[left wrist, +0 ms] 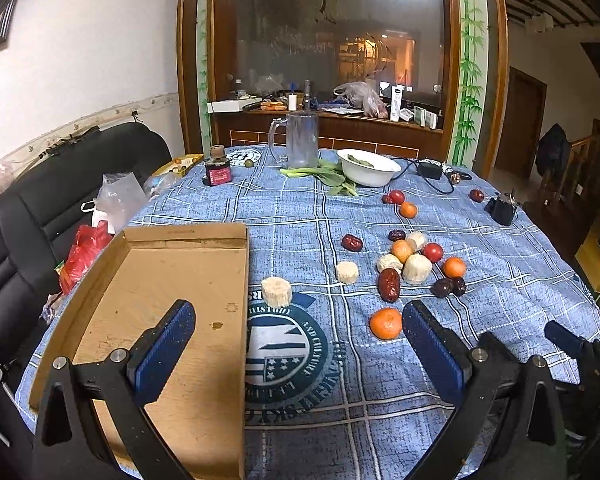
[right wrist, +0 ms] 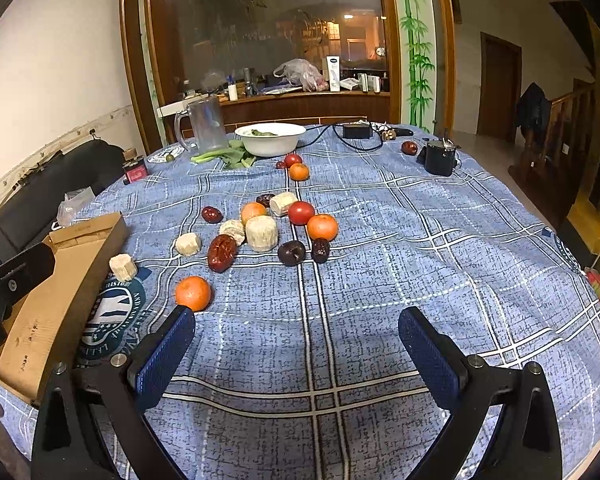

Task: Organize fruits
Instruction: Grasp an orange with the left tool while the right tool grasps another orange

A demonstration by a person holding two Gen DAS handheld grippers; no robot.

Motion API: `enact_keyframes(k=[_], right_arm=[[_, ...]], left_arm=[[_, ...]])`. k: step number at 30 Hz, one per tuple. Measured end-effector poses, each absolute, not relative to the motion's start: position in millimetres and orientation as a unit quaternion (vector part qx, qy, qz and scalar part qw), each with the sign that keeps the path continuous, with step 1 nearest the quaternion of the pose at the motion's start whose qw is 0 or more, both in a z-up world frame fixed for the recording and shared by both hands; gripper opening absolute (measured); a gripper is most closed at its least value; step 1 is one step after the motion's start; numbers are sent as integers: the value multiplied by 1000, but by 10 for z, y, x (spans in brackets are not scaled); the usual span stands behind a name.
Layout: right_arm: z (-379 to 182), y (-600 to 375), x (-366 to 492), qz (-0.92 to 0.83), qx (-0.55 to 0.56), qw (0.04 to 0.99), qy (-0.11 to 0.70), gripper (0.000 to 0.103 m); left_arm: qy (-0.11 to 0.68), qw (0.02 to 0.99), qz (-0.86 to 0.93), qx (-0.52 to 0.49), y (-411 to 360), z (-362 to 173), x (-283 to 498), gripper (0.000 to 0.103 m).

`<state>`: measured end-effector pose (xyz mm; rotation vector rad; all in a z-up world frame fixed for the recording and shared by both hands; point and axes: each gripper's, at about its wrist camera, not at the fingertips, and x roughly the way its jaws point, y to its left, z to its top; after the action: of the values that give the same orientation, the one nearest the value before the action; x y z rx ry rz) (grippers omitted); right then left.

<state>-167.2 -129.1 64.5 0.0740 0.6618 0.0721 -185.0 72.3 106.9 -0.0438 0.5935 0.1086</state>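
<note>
Several fruits lie loose on the blue checked tablecloth (left wrist: 300, 208): a near orange (left wrist: 385, 323) (right wrist: 193, 293), a long red date (left wrist: 389, 285) (right wrist: 221, 253), a red tomato (left wrist: 433, 252) (right wrist: 301, 213), and pale cut sugarcane pieces (left wrist: 276, 292) (right wrist: 123, 267). A shallow cardboard box (left wrist: 172, 300) (right wrist: 52, 304) lies empty at the left. My left gripper (left wrist: 298, 320) is open and empty, above the box's right edge. My right gripper (right wrist: 296, 328) is open and empty, just right of the near orange.
At the table's far side stand a glass mug (left wrist: 300, 138), a white bowl (left wrist: 368, 168) beside green vegetables, a small dark jar (left wrist: 218, 170), a black charger with cable (left wrist: 430, 170) and a black container (right wrist: 440, 158). A black sofa (left wrist: 40, 208) with plastic bags runs along the left.
</note>
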Motion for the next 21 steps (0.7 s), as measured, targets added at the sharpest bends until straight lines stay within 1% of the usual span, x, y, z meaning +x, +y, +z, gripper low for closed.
enact_keyframes(k=[5, 10, 16, 20, 21], right_arm=[[692, -1478, -1574, 18, 32, 944, 329, 103], [690, -1631, -1415, 7, 25, 940, 340, 103], [598, -1607, -1120, 36, 18, 928, 371, 102], [543, -1585, -917, 57, 10, 920, 387, 102], [528, -1582, -838, 62, 6, 918, 392, 102]], left_arm=[[274, 958, 73, -32, 1000, 1138, -1793, 103], [280, 956, 74, -47, 1188, 1086, -1720, 103], [319, 947, 14, -25, 922, 914, -1544, 103], [349, 936, -38, -28, 717, 787, -1407, 103], [357, 932, -51, -31, 666, 756, -1370, 99]])
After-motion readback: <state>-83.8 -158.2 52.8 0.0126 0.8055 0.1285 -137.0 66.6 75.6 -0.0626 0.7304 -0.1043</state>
